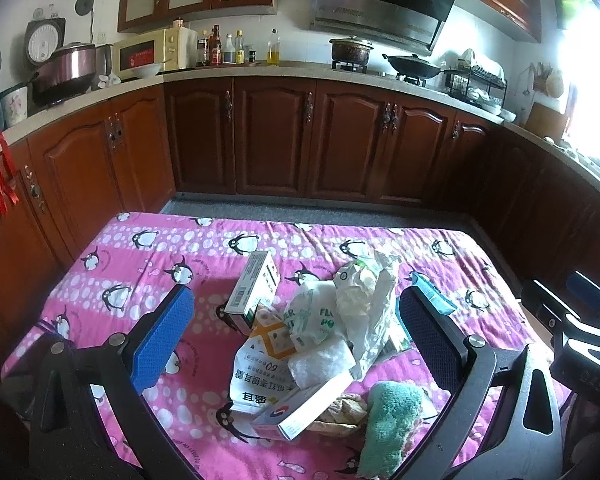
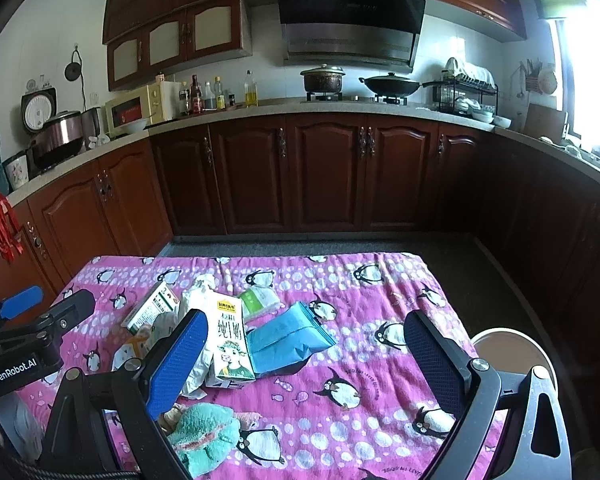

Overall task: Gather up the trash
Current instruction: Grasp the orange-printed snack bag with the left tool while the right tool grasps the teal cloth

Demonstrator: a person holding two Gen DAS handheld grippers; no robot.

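Note:
A heap of trash lies on the pink penguin tablecloth [image 1: 148,264]: a white carton box [image 1: 252,288], crumpled white wrappers [image 1: 340,312], a printed bag [image 1: 260,364], a flat box [image 1: 304,408] and a teal cloth [image 1: 392,424]. My left gripper [image 1: 296,340] is open, hovering over the heap. In the right wrist view I see a milk carton [image 2: 230,344], a blue pouch [image 2: 288,338], a green packet [image 2: 258,300] and the teal cloth [image 2: 204,436]. My right gripper [image 2: 304,364] is open and empty above the blue pouch.
A round bin [image 2: 512,350] stands beside the table's right edge. Dark wooden kitchen cabinets [image 2: 324,172] run along the far wall and both sides, with pots and appliances on the counter. Grey floor lies between table and cabinets.

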